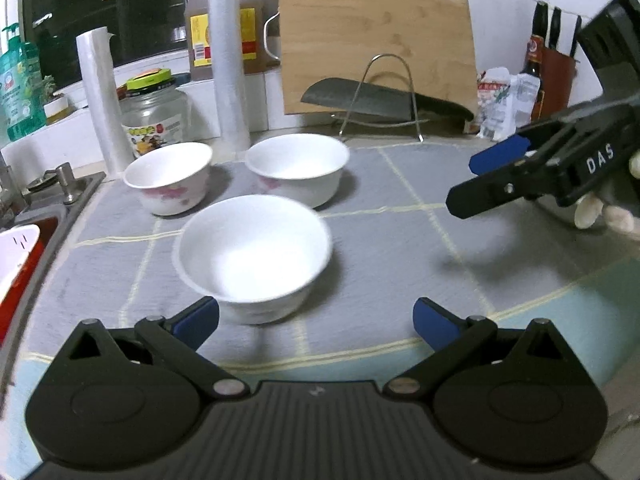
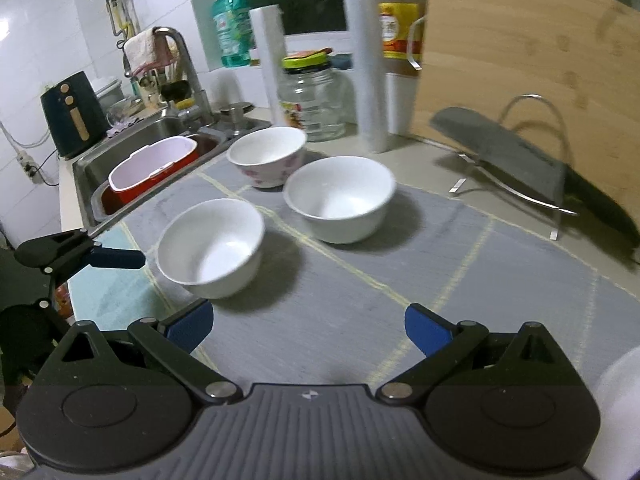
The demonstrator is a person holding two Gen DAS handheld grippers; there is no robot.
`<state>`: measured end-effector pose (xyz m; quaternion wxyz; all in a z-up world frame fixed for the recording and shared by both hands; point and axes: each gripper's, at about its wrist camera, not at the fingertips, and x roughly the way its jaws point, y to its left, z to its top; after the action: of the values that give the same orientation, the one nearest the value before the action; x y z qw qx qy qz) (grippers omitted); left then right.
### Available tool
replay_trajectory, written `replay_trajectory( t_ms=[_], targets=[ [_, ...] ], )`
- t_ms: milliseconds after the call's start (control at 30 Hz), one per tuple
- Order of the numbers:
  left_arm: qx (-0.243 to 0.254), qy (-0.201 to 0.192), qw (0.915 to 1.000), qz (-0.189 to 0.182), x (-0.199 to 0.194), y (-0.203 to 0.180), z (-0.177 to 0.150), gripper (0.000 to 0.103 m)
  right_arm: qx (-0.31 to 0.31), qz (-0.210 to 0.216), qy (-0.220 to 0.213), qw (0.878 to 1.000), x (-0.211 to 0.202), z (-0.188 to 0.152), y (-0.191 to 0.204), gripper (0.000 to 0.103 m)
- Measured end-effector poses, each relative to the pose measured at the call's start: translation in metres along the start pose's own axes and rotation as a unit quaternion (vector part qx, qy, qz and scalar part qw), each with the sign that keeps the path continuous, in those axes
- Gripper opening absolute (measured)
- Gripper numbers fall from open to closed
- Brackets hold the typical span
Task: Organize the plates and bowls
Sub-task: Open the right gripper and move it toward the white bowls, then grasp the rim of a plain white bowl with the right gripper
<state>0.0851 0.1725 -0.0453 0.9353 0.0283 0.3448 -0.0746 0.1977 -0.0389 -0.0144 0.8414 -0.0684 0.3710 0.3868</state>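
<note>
White china: the nearest bowl (image 1: 254, 256) sits on the desk mat just ahead of the left tool (image 1: 316, 322), jaws wide and empty; the right tool (image 2: 308, 326), likewise spread, hangs farther off.

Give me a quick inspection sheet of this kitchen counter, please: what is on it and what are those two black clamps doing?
Surface: grey mat with pale grid lines, on the counter beside the sink.
Job's things: three white bowls, upright, apart: near bowl, flowered bowl, far bowl. No plates clearly seen.
Clutter: cutting board, cleaver on a wire rack, glass jar, two plastic rolls, oil bottle.
Grippers: left gripper open, empty, facing the near bowl; right gripper open, empty.
Cables: a cord runs to a wall socket.
Surroundings: dark window, soap bottle, faucet.
</note>
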Motion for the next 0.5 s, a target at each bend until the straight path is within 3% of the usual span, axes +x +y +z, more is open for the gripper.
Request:
replay_trajectory(
  t_ms=[500],
  targets=[
    [0.079,-0.001,0.9962,-0.037,0.027,0.052,-0.002,0.102,-0.016,0.042,0.007,0.999,0.070,0.027,0.047,0.103]
  ],
)
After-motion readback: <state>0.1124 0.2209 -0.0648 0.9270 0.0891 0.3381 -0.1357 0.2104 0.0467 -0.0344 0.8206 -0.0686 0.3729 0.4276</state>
